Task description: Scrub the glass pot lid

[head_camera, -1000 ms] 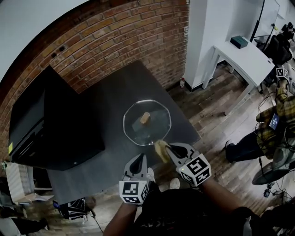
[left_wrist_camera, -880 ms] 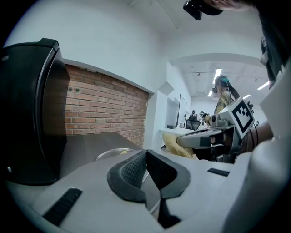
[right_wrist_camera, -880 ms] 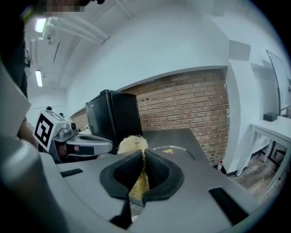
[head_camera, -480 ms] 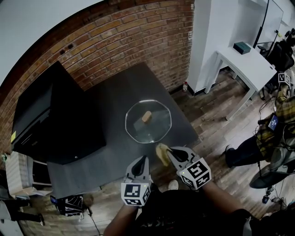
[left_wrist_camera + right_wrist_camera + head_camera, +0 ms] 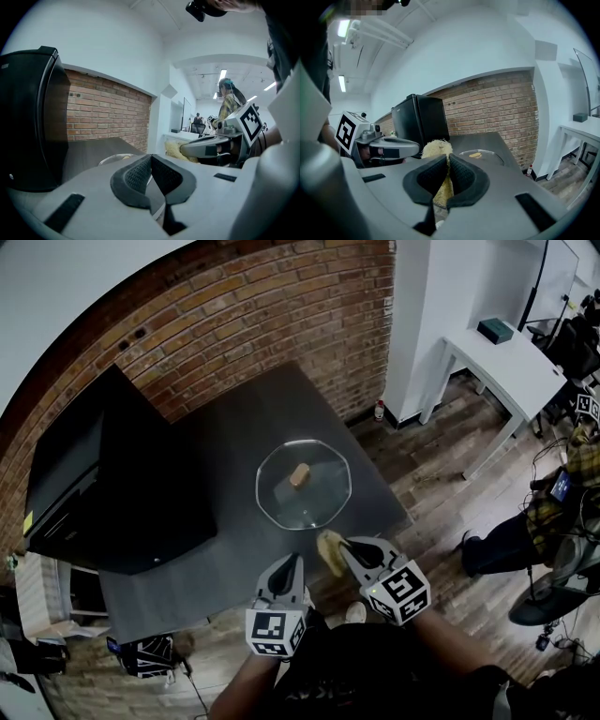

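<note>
Left gripper (image 5: pixel 286 565) and right gripper (image 5: pixel 343 547) with pale grey tapered bodies, each carrying a white cube (image 5: pixel 272 632) of black square markers, black ribbed pads (image 5: pixel 137 176), black rectangular strips (image 5: pixel 65 212) on the shells, person's dark top (image 5: pixel 375 676)

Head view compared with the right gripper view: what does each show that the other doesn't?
Only the head view shows the marker cube on the right tongs, another person at the right edge, and the whole outline of the glass pot lid. Only the right gripper view shows ceiling lights and, up close, the jaws clamped on the yellow scrubber. Both show the lid on the dark table, the left tongs, the black cabinet and brick wall.
</note>
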Tool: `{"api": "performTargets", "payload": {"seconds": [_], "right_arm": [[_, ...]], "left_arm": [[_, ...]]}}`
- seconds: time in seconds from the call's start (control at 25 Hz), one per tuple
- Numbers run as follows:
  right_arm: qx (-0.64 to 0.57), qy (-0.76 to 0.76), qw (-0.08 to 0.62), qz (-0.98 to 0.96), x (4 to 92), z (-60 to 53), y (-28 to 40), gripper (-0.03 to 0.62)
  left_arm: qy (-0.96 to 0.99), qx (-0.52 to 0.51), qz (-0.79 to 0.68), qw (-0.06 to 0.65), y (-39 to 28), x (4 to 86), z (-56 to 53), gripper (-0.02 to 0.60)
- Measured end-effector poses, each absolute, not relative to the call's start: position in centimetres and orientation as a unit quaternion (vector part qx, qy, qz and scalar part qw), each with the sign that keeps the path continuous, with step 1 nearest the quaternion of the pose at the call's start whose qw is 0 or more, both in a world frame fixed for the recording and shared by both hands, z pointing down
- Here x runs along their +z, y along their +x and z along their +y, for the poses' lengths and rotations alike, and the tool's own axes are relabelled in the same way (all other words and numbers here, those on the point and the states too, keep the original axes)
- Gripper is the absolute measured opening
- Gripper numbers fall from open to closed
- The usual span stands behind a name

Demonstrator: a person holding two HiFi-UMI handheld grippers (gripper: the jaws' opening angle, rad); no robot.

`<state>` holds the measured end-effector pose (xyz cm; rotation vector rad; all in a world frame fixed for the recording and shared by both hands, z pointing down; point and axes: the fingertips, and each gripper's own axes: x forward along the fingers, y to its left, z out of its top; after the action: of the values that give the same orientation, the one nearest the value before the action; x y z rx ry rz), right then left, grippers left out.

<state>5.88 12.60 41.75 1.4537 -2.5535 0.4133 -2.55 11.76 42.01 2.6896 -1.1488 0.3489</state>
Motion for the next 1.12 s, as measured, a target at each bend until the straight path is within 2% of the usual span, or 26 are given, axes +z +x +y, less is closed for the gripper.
{"api": "performTargets", "payload": {"seconds": [1.12], "right_arm": [[0.144,0.485,0.101,-0.857,42.6,13.0,6.0,0.025]], "left_arm": [[0.907,0.115,-0.392,0.099,-2.6,42.6,11.8,0.032]]}}
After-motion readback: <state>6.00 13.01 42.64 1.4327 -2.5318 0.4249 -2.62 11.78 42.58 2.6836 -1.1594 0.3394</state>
